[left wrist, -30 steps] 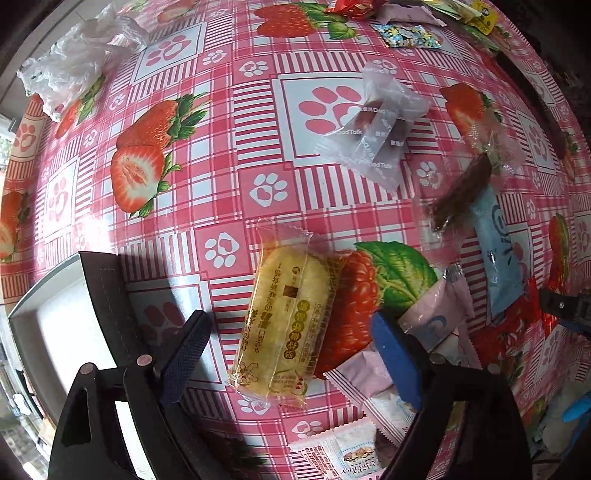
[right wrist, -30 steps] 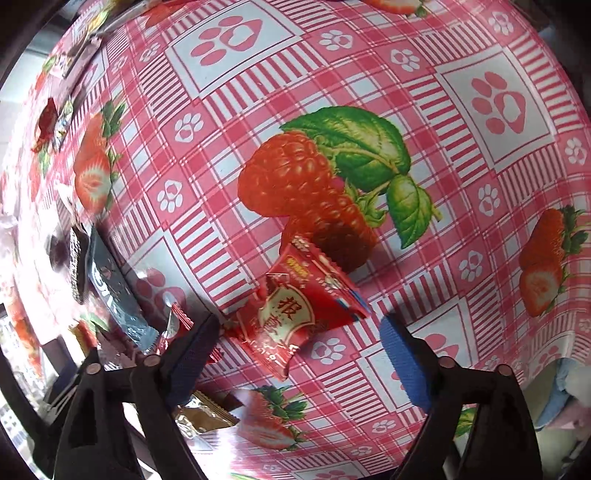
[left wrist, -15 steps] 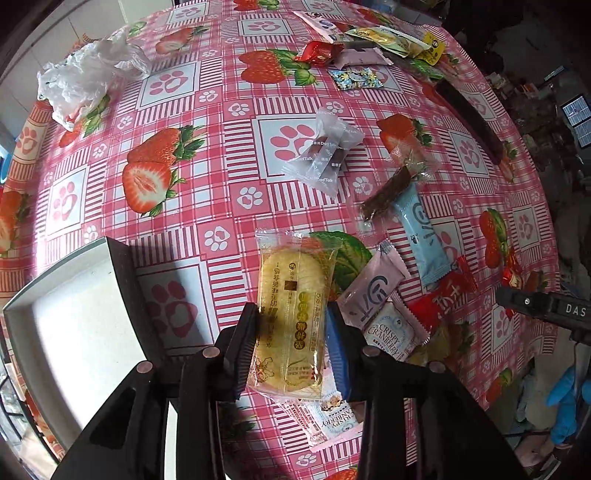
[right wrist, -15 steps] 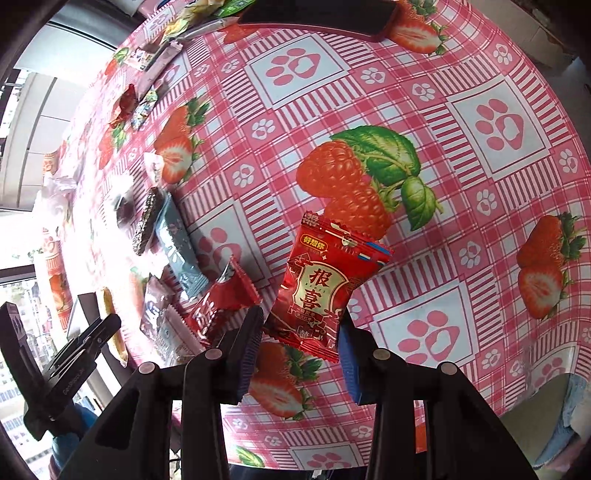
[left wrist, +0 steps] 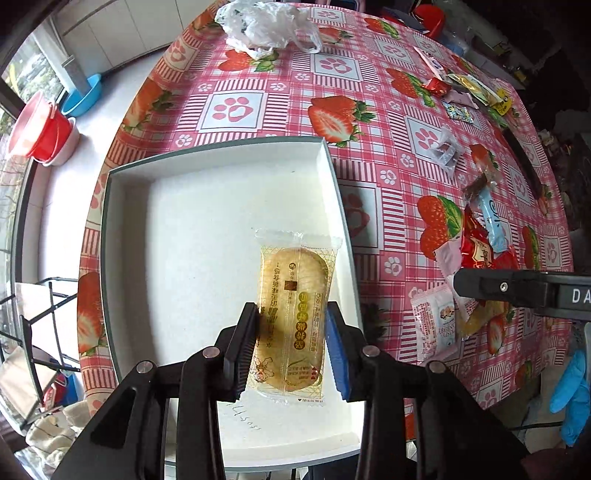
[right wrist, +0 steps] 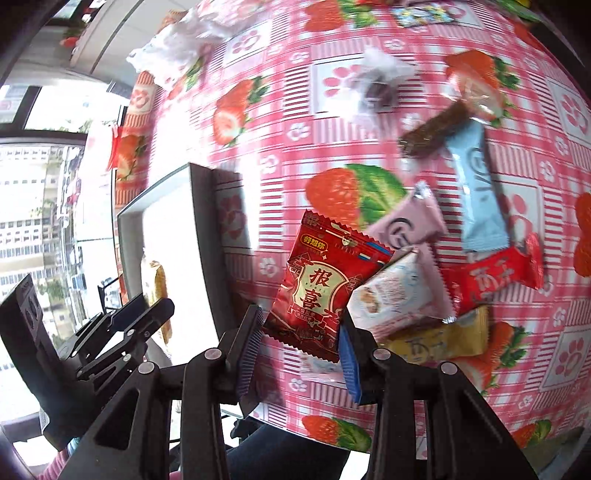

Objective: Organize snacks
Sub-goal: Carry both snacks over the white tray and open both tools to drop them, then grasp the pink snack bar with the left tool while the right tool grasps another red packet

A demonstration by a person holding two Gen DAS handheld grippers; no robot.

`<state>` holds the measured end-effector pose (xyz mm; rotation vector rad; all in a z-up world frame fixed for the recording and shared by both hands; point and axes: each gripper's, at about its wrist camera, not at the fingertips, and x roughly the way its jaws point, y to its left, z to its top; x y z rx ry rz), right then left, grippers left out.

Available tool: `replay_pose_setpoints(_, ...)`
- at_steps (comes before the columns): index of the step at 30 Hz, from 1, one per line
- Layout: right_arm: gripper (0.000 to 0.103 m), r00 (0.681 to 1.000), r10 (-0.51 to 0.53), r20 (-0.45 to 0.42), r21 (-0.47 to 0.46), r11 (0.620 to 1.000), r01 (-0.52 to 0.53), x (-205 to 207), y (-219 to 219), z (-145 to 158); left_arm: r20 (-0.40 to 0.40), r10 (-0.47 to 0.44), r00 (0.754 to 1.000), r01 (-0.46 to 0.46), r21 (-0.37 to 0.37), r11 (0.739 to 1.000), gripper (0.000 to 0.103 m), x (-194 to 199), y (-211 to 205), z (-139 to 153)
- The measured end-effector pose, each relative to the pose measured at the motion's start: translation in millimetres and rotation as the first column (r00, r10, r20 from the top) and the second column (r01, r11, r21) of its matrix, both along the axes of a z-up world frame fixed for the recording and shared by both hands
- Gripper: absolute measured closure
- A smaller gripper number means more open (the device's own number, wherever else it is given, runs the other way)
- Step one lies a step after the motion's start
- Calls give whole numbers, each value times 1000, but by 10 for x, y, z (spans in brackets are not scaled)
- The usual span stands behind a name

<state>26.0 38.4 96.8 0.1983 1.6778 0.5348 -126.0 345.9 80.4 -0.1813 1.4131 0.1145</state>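
My left gripper (left wrist: pixel 291 347) is shut on a clear-wrapped yellow cake (left wrist: pixel 293 291), held above the white inside of a shallow grey-edged box (left wrist: pixel 221 155). In the right wrist view my right gripper (right wrist: pixel 301 341) is shut on a red snack packet (right wrist: pixel 321 280) with gold characters, lifted over the tablecloth to the right of the box (right wrist: pixel 201 206). The left gripper (right wrist: pixel 122 332) and its yellow cake (right wrist: pixel 157 280) show at the left of that view. The right gripper's black body (left wrist: pixel 517 288) crosses the right edge of the left wrist view.
A pile of snack packets (right wrist: pixel 443 266) lies on the strawberry tablecloth (left wrist: pixel 258 107) right of the box. More packets (left wrist: pixel 461 96) sit at the far side, and a crumpled plastic bag (left wrist: pixel 266 26) lies beyond the box. Red and blue bowls (left wrist: pixel 48 125) stand off the table.
Both grippers closed on their packets and lifted them. The left one carried the yellow cake over the box; the right one carried the red packet toward the box.
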Motion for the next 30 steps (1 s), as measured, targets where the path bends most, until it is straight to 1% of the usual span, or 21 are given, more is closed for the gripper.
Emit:
replay_pose_setpoints(3,62,991,131,3,44,990,-131,-82,562,55,-21,78,997,-77,12,997,64,-173,258,-66)
replay_pose_setpoints(6,62,971,240,5,61,969,-240,-190,1008,66,-39,128,991,-127,24,992,64,-303,440,-144)
replay_pose_setpoints(8,62,956,292,-1,60,955,-292,-265,1160,41,-57,146,988,-143,42,989,63,-369,520,-208)
replay_pose_setpoints(10,57,943,332,-21,47,942,-331,-367,1218,2,-78,157,984,-151,79,985,60,-407,564,-287)
replay_pose_setpoints(11,52,938,346,-30,32,938,-345,-415,1203,-23,-88,162,983,-155,88,984,53,-425,586,-329)
replay_pose_setpoints(12,33,936,351,-34,13,936,-351,-428,1192,-38,-97,168,981,-159,91,983,47,-441,610,-371)
replay_pose_setpoints(13,23,936,349,-34,-8,937,-350,-431,1150,-43,-104,171,980,-162,93,982,45,-453,631,-412)
replay_pose_setpoints(14,14,942,335,-29,-28,942,-336,-399,1102,-39,-112,171,979,-160,97,982,43,-456,649,-455)
replay_pose_setpoints(15,14,948,316,-26,-44,947,-317,-394,1067,-52,-122,169,978,-157,104,982,42,-451,664,-494)
replay_pose_setpoints(17,14,965,257,-44,-63,964,-260,-293,846,-111,-135,161,978,-145,125,982,40,-437,710,-561)
replay_pose_setpoints(18,14,975,217,-51,-75,972,-221,-258,694,-134,-137,157,978,-138,139,981,36,-420,734,-588)
replay_pose_setpoints(20,14,989,133,-65,-105,985,-140,-188,367,-180,-117,142,983,-127,127,984,36,-399,793,-579)
replay_pose_setpoints(21,14,994,87,-73,-124,988,-96,-162,190,-210,-114,133,985,-117,136,984,35,-362,804,-578)
replay_pose_setpoints(23,14,997,-4,-83,-164,986,-9,-128,-171,-247,-114,113,987,-91,177,980,35,-284,799,-555)
replay_pose_setpoints(24,14,995,-50,-85,-187,982,33,-118,-347,-278,-119,100,988,-73,212,974,35,-240,772,-538)
replay_pose_setpoints(25,14,992,-95,-87,-213,974,75,-110,-517,-309,-117,81,990,-54,223,973,35,-185,754,-516)
replay_pose_setpoints(27,14,975,-202,-95,-264,949,171,-101,-977,-391,-87,46,995,-28,203,979,35,-160,692,-399)
replay_pose_setpoints(28,14,961,-256,-100,-277,935,220,-95,-1136,-420,-70,29,997,-16,190,982,35,-145,645,-329)
replay_pose_setpoints(30,14,923,-370,-108,-299,897,324,-73,-1443,-475,-38,-9,999,16,181,983,34,-111,532,-195)
